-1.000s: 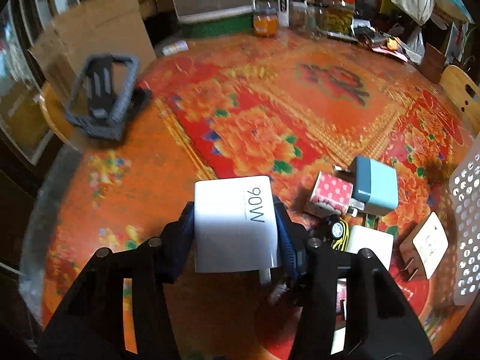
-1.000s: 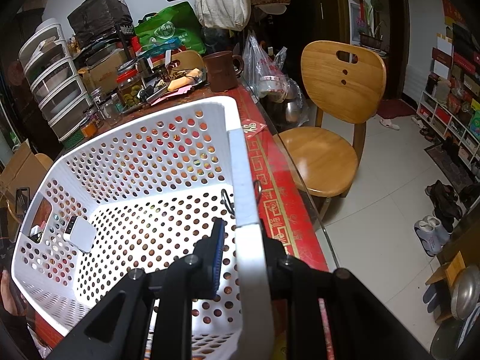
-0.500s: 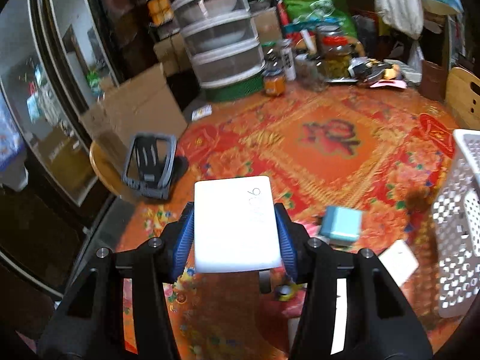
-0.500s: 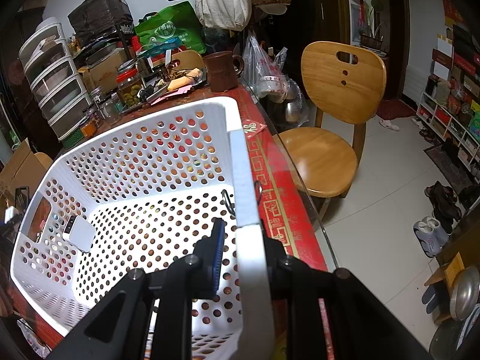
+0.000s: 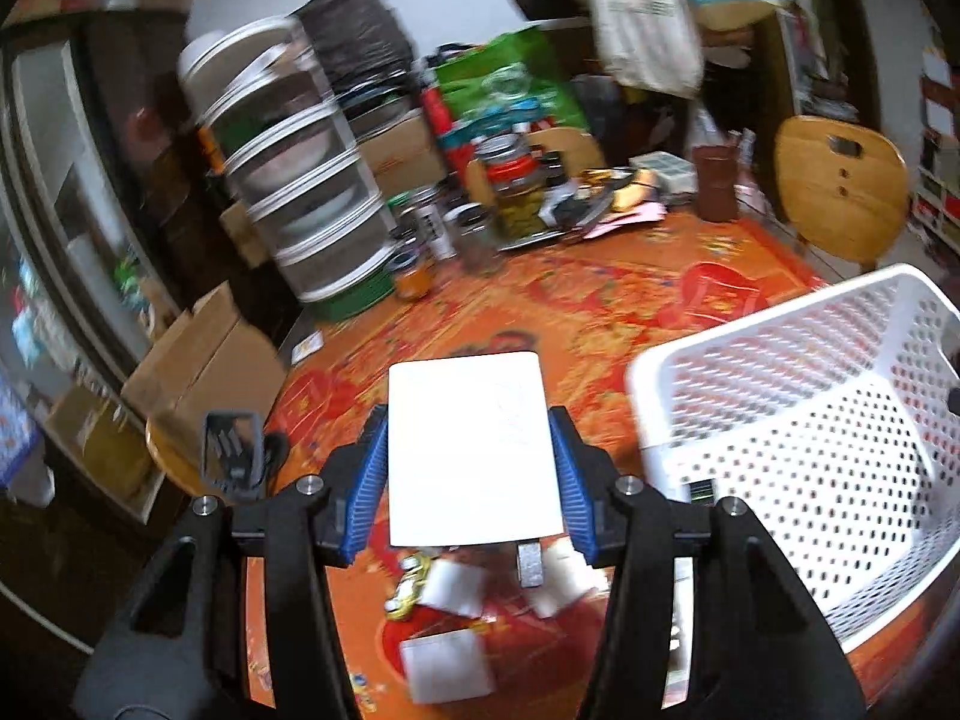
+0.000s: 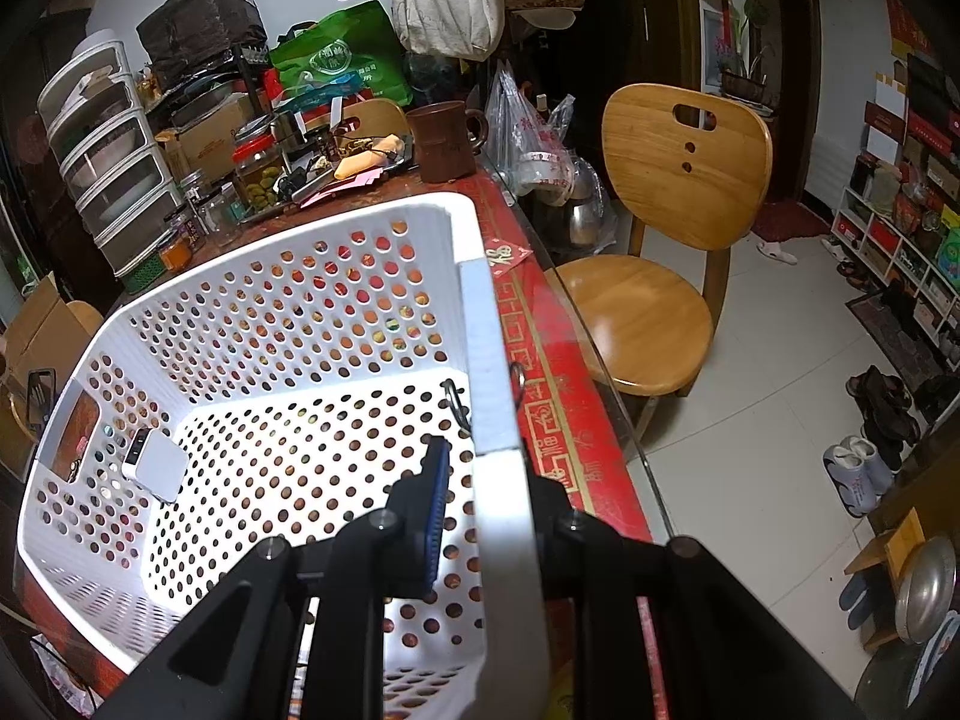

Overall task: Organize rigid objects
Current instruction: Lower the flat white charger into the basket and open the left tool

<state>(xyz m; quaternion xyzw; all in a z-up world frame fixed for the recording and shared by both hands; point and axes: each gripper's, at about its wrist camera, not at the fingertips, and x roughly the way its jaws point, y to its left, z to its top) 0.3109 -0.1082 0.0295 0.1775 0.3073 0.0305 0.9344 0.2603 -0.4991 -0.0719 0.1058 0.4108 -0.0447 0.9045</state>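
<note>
My left claw [image 5: 468,468] is clamped on the white charger [image 5: 471,450], held above the table with the basket [image 5: 780,324] just to its right, while my right claw [image 6: 486,492] pinches the basket's rim to steady it for the drop.

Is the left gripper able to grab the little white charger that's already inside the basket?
Probably not right now. The left gripper is already shut on a big white charger, so its fingers are full. The small charger lies on the basket floor, uncovered, so the way in from above looks free.
</note>
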